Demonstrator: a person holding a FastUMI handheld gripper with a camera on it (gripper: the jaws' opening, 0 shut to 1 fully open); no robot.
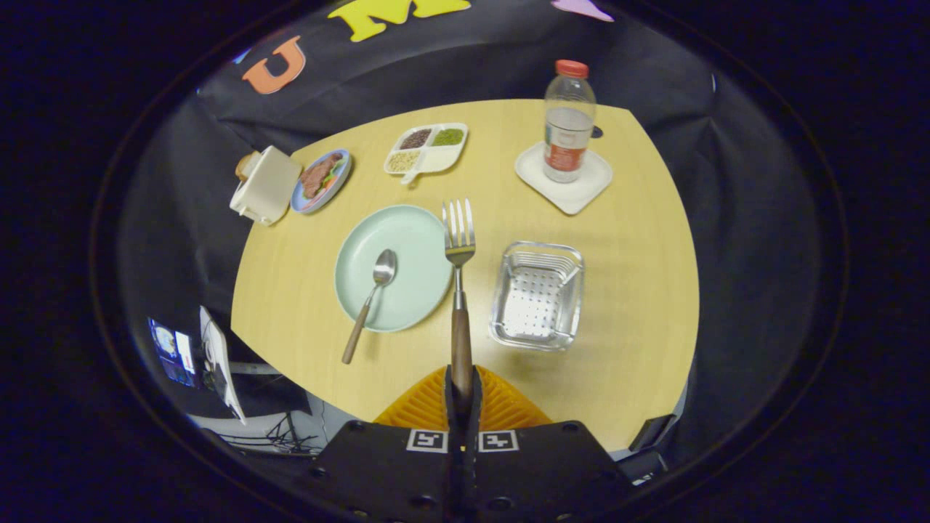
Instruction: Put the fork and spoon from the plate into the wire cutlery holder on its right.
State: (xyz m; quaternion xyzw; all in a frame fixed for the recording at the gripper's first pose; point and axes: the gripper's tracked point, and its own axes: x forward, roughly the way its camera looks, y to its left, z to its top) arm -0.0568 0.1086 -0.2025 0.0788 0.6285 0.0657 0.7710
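While fingers (463, 396) clench wood-handled steel fork (459, 283), spoon (370, 299) lies on round plate (407, 290) w/ perforated holder (538, 296) beside.

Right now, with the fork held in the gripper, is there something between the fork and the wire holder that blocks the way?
Nothing visible blocks it. The gripper is shut on the fork by its wooden handle, tines pointing ahead. The wire cutlery holder sits just right of it on bare table, open at the top. The spoon lies on the plate, left.

A pale wooden table (639, 305) bears a green plate (407, 290) near its middle, a wire cutlery holder (538, 296) to the right, a white coaster (574, 190) far right, and a divided tray (429, 149), a small plate (321, 180) and a cream box (266, 185) along the far left.
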